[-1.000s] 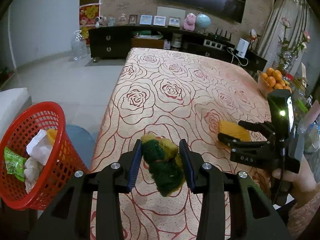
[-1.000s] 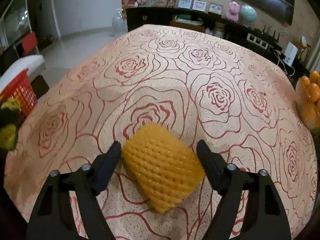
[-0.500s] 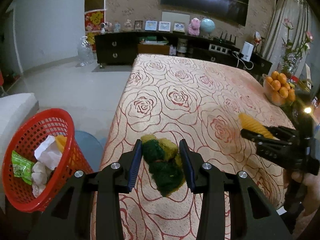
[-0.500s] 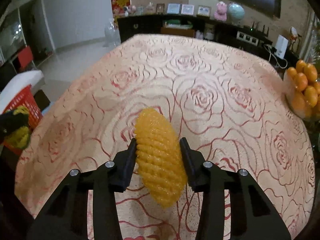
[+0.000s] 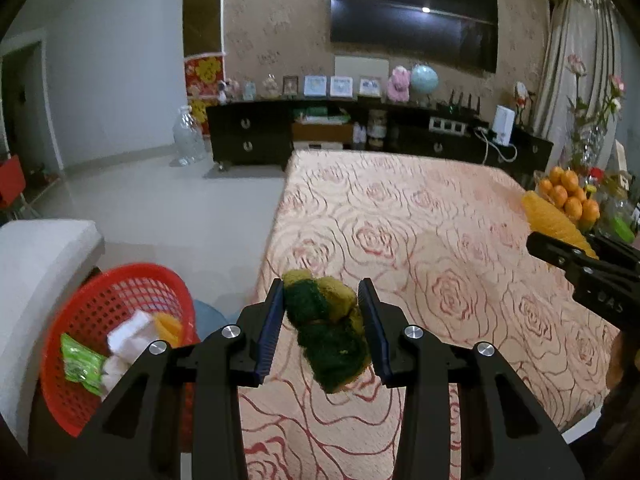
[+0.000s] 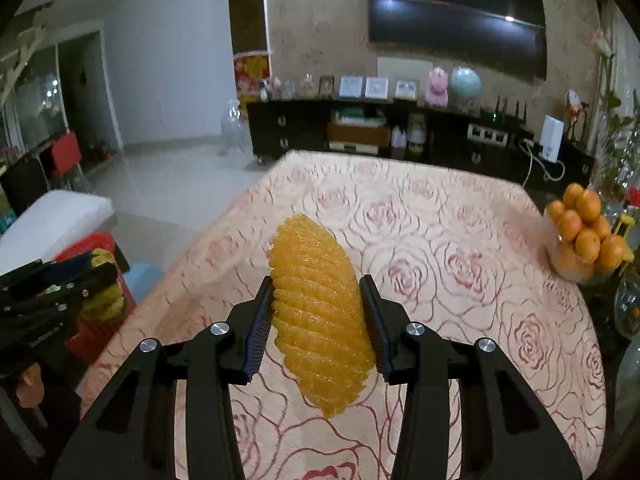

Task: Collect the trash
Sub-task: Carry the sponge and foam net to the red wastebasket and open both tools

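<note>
The left gripper [image 5: 322,328] is clamped on a green-and-yellow scouring wad [image 5: 326,332] above the near table edge, and the right gripper [image 6: 318,316] is squeezing an orange foam fruit net [image 6: 320,312] over the rose-patterned tablecloth [image 6: 440,248]. Both pieces hang clear of the cloth. I'd carry each fully over the red basket [image 5: 100,292] on the floor to the left, already holding trash, before loosening, since the net is light and could spring aside.

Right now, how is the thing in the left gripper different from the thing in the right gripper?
The left gripper holds a crumpled green-and-yellow wad, dark and lumpy. The right gripper holds an orange foam net, bright, ribbed, squeezed into a tall oval. Both are soft trash, pinched between the pads, above the rose-patterned cloth.
</note>
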A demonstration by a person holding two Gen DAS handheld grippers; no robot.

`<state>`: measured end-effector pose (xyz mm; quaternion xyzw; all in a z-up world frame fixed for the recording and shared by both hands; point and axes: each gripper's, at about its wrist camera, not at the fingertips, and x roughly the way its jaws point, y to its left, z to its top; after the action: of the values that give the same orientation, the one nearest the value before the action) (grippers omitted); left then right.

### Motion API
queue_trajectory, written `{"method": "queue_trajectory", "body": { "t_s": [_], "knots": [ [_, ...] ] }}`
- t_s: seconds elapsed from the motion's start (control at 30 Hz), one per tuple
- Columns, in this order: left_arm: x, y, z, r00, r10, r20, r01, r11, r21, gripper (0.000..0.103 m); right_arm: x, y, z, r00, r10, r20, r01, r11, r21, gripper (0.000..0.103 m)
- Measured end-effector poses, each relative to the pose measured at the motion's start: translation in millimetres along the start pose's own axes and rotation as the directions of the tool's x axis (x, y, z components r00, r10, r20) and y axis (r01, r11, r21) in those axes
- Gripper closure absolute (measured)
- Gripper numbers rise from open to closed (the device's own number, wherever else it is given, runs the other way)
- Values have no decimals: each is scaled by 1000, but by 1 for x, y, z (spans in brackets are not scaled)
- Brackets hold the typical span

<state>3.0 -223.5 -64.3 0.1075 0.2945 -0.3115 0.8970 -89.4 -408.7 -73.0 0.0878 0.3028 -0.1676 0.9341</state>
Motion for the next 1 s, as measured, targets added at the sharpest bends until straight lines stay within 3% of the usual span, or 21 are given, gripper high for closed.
{"method": "queue_trajectory", "body": {
  "t_s": [0.47,0.73,0.9,1.0],
  "knots": [
    [-22,35,41,991,93,101,-100,993,63,67,-13,23,18,997,41,58,-42,999,18,61],
    [-10,66,33,994,88,65,-86,996,-26,67,-2,33,21,998,30,51,-31,999,30,61],
    [-16,84,35,989,121,86,-116,991,-64,67,1,47,28,998,27,58,-28,1000,11,61],
    [-18,98,35,987,144,78,-136,986,-101,66,0,62,39,996,65,64,-65,998,-7,61]
  ]
}}
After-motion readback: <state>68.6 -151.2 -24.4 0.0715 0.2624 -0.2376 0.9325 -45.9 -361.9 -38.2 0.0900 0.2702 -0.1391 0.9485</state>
